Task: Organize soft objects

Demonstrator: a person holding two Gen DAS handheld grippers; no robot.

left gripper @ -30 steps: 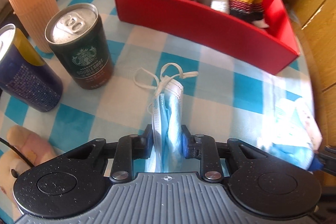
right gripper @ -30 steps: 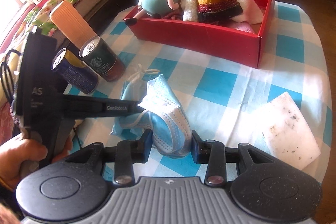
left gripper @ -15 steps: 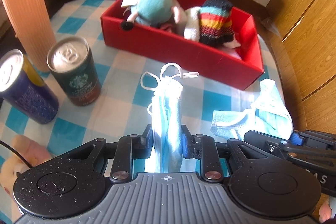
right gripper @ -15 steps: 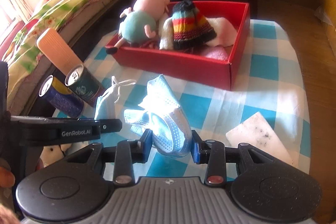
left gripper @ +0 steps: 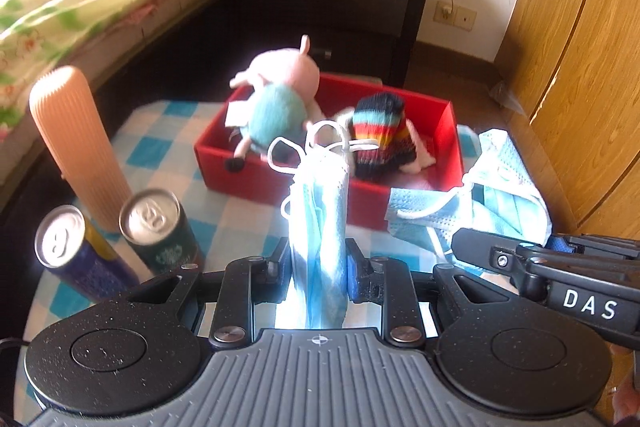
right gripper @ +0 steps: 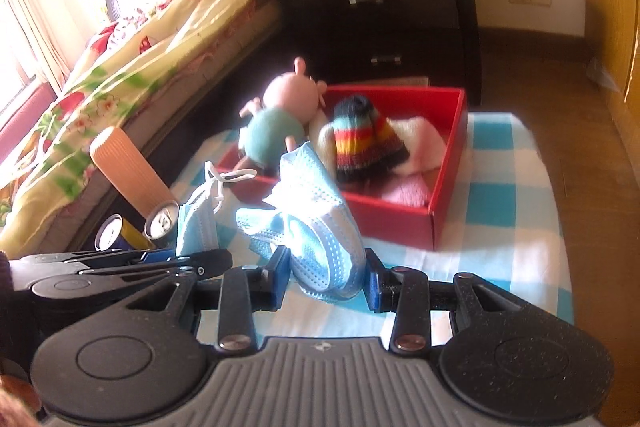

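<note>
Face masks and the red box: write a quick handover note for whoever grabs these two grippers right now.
Left gripper: shut on a folded blue mask, off the table.
Right gripper: shut on a crumpled blue mask, also off the table.
Red box at the far end of the checked tablecloth already holds the pig plush, striped knit hat and pale cloths.
Left to do: put both masks in the box. The two cans and ribbed tube are not soft; leave them.
</note>
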